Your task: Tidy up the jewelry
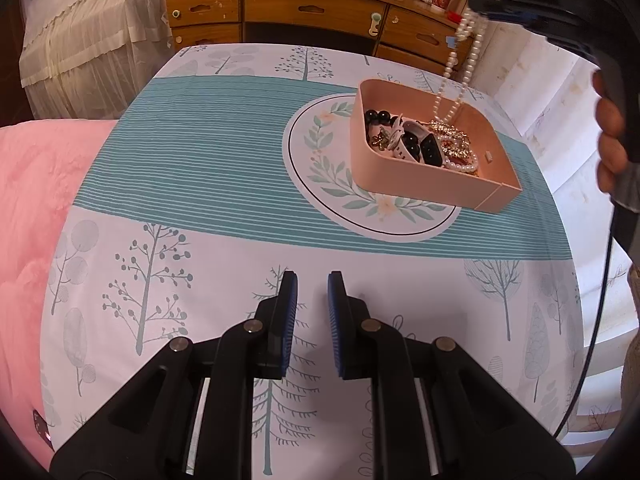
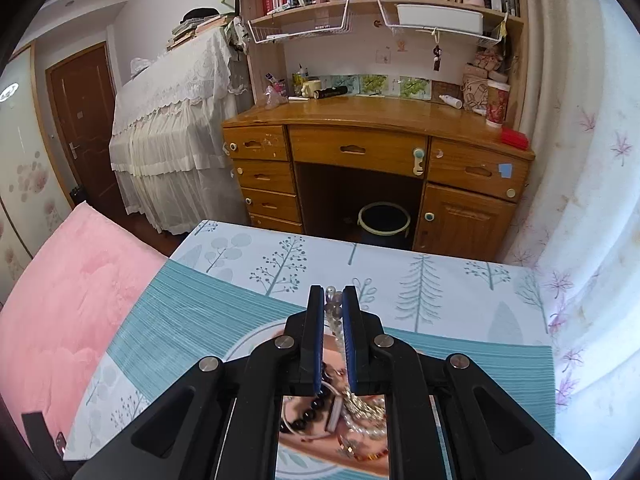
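Above pink box [image 1: 424, 168], white pearl necklace [image 1: 460, 76] dangles.

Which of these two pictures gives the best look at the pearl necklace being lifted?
The left wrist view: the pearl necklace hangs in full from the right gripper down into the pink box. The right wrist view shows only a few beads pinched between its fingers.

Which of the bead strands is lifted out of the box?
The white pearl necklace: it hangs from the right gripper above the pink box. The black beads and the other jewelry lie inside.
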The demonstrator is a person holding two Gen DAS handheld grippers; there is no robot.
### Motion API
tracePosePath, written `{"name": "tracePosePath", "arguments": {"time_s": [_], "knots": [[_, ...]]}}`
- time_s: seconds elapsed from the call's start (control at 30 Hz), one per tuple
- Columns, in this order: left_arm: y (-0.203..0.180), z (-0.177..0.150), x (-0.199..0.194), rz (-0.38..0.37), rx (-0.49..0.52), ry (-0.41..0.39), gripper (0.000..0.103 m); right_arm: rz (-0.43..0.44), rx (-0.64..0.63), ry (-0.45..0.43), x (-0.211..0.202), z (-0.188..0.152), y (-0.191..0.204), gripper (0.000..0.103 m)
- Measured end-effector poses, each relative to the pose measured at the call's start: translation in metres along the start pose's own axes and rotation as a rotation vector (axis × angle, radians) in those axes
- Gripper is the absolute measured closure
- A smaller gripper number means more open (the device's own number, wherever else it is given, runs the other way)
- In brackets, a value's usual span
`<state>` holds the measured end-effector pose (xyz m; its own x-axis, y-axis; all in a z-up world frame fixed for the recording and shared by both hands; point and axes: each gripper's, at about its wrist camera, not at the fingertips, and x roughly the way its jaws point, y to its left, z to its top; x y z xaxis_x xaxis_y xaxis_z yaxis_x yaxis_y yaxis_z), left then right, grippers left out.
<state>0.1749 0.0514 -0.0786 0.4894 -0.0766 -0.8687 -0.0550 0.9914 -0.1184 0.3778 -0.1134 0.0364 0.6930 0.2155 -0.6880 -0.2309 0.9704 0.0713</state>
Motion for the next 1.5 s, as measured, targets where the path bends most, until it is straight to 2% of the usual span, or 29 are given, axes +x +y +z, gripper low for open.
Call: {"name": "tracePosePath", "arguments": {"time_s": [0.13,0.53,0.7,0.73,0.77,0.8,0.83,0.87,1.17,1.37,1.5], "knots": [[0.004,0.011,0.002,0.018,0.009,-0.009,0.090,0.009,0.008,0.028,0.030,0.007,0.010,0.095],[0.040,0.096,-0.018,0.109,-0.055,-0.159,0.090,0.047,0.058,0.137,0.086,-0.009,0.022,0.095],[0.049,0.110,-0.020,0.106,-0.090,-0.161,0.089,0.076,0.070,0.173,0.100,-0.016,0.028,0.094],[0.049,0.110,-0.021,0.103,-0.093,-0.160,0.083,0.080,0.080,0.174,0.102,-0.016,0.028,0.094],[0.050,0.110,-0.021,0.097,-0.097,-0.158,0.069,0.084,0.084,0.178,0.101,-0.017,0.028,0.094],[0.049,0.108,-0.022,0.095,-0.099,-0.158,0.060,0.089,0.086,0.182,0.104,-0.018,0.030,0.093],[0.049,0.106,-0.023,0.091,-0.103,-0.162,0.049,0.089,0.086,0.183,0.101,-0.019,0.028,0.092],[0.049,0.105,-0.025,0.082,-0.108,-0.171,0.048,0.087,0.084,0.185,0.099,-0.021,0.029,0.092],[0.038,0.090,-0.035,0.064,-0.091,-0.170,0.048,0.108,0.074,0.185,0.058,-0.053,0.021,0.092],[0.020,0.067,-0.057,0.051,-0.032,-0.186,0.048,0.128,0.093,0.202,0.011,-0.100,0.015,0.092],[0.009,0.044,-0.076,0.094,-0.004,-0.202,0.048,0.115,0.106,0.220,-0.019,-0.136,0.014,0.092]]}}
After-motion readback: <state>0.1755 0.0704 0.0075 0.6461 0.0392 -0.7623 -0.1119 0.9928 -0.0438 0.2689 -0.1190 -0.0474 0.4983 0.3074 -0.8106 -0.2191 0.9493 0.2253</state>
